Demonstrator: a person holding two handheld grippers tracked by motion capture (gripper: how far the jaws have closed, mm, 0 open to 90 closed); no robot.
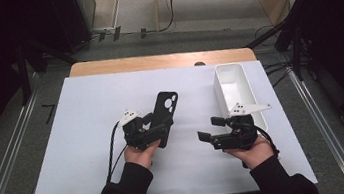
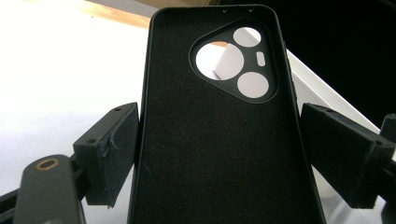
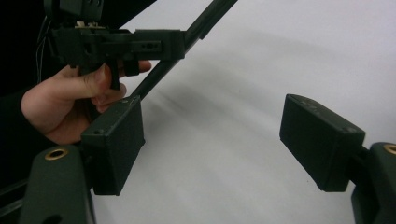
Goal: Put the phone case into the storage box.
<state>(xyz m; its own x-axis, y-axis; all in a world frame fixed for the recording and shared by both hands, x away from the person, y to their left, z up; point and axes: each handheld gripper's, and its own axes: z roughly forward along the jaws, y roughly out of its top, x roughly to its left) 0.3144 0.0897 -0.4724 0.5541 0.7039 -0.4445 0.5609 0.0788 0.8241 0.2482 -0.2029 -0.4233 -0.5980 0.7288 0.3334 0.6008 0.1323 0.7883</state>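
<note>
Dim surroundings, table (image 1: 89, 138) overexposed in left gripper view, soft shadows.

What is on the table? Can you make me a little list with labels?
held thing: black phone case, camera holes at its far end
left gripper: shut on the case, a pad on each long side
right gripper: open, nothing between the pads
white bin: far right of the table, looks empty
table: white top, wooden edge at the back
</note>
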